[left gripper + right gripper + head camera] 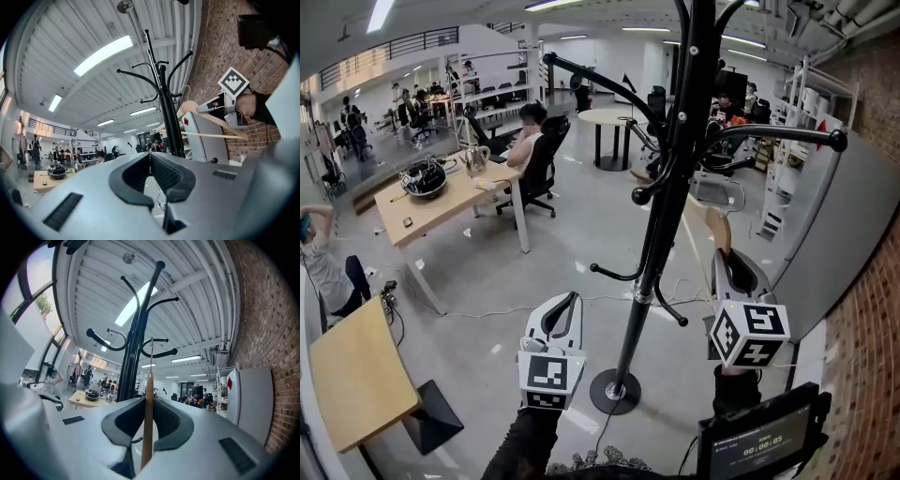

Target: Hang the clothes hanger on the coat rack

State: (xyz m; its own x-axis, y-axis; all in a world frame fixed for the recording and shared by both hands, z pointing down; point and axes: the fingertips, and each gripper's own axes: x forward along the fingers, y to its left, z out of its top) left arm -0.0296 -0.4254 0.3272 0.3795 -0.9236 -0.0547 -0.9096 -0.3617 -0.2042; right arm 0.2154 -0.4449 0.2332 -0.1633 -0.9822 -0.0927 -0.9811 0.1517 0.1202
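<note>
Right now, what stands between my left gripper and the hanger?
The coat rack: its black pole, in the head view. The hanger is clamped in the right gripper.

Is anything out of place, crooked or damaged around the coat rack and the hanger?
Nothing stands out. The coat rack stands upright on its base, and the wooden hanger sits straight between the jaws of the right gripper, not yet on a hook. The left gripper is shut and empty.

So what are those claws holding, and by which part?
Right gripper clamps the hanger by one sloping arm, near its hook; left gripper holds nothing.
</note>
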